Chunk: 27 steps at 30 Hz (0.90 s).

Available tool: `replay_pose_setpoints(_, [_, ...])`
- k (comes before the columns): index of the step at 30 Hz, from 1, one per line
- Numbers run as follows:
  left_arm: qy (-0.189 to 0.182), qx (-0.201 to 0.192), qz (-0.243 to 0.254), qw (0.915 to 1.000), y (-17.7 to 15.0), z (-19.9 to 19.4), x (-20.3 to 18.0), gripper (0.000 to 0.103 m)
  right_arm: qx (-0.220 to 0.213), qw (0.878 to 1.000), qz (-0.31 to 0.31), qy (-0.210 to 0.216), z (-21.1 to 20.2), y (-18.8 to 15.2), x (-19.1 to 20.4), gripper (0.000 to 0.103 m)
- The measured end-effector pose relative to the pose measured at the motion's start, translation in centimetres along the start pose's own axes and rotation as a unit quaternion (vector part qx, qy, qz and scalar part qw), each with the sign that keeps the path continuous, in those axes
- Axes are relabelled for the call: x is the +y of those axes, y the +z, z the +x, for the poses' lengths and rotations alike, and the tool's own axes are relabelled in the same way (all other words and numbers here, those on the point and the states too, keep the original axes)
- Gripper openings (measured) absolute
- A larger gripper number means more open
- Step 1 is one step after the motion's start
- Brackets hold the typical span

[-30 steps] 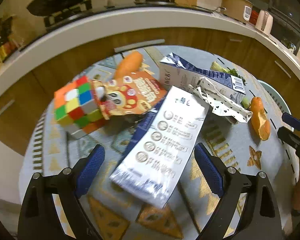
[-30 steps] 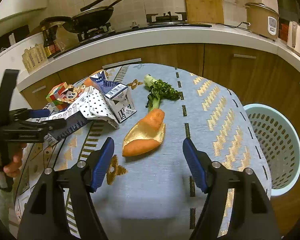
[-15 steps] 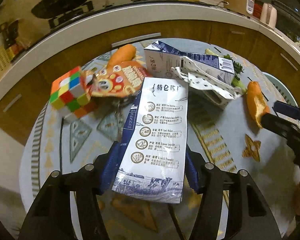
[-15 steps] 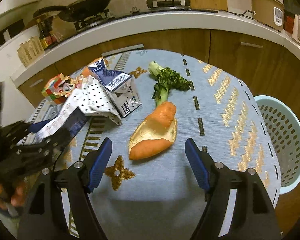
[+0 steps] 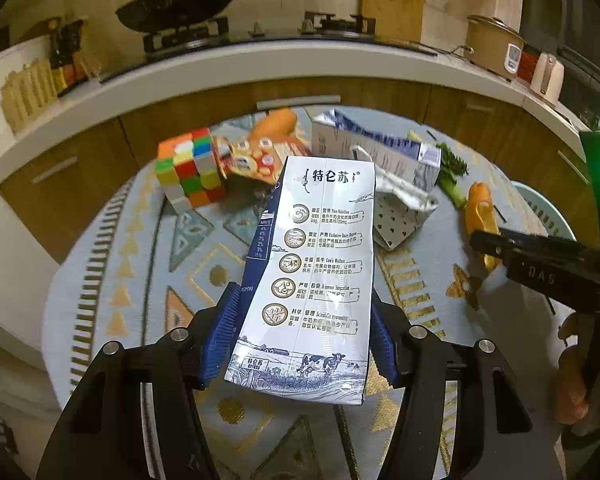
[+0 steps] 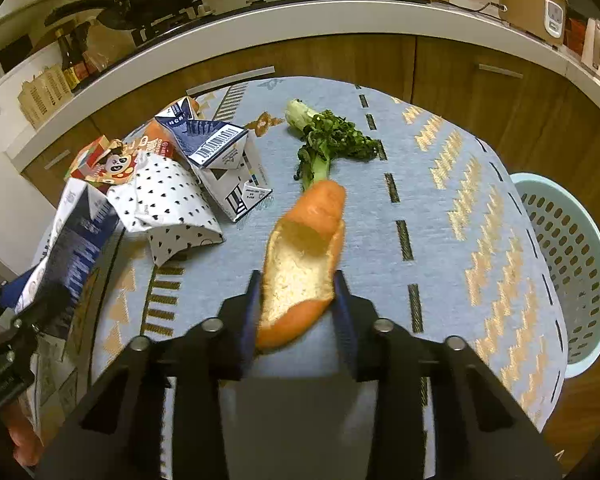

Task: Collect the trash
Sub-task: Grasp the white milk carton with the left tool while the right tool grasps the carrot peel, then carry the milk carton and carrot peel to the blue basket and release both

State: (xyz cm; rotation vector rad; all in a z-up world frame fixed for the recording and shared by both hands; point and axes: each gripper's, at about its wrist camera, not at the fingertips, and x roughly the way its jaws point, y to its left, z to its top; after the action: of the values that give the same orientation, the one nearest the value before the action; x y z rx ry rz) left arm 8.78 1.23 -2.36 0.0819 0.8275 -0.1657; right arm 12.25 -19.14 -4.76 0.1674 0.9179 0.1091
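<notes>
**Both grippers now closed on trash**

Left gripper: jaws wide a second ago, now pinched on the sides of the flattened milk carton, its near end lifted off the table. Right gripper: also wide a second ago, now clamped on the near end of the orange peel; far tip sits by the greens stalk.

Left behind: dotted wrapper, second carton, snack bag, Rubik's cube.

Judgement: two pieces secured. Next comes the carry to the basket, beyond the table's right edge.
</notes>
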Motion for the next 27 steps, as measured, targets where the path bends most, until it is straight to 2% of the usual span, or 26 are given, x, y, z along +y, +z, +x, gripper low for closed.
replay_pose_setpoints(4, [0.002, -0.027, 0.002, 0.9996, 0.8, -2.0, -0.7, 0.056, -0.006, 1.000, -0.002, 0.004, -1.1, -0.2, -0.5, 0.016])
replay_pose_setpoints(7, [0.001, -0.042, 0.010, 0.9991, 1.7, -3.2, -1.6, 0.056, -0.019, 1.000, 0.004, 0.008, -2.4, -0.2, -1.1, 0.013])
replay_pose_setpoints(10, [-0.001, -0.061, 0.027, 0.9978, 2.8, -4.1, -3.4, 0.056, -0.036, 0.999, 0.013, 0.009, -4.0, -0.1, -1.9, 0.012])
replay_pose_setpoints(18, [-0.037, -0.088, 0.062, 0.9935, 5.8, -4.3, -9.0, 0.056, -0.079, 0.996, 0.038, -0.003, -7.9, 0.7, -5.5, 0.012])
replay_pose_setpoints(23, [-0.046, -0.099, 0.094, 0.9897, 7.8, -3.5, -13.9, 0.056, -0.110, 0.992, 0.066, -0.024, -10.2, 1.3, -9.1, 0.012])
replay_pose_setpoints(27, [-0.072, -0.100, 0.113, 0.9859, 9.0, -2.6, -17.6, 0.056, -0.125, 0.987, 0.087, -0.047, -11.3, 1.6, -12.2, 0.012])
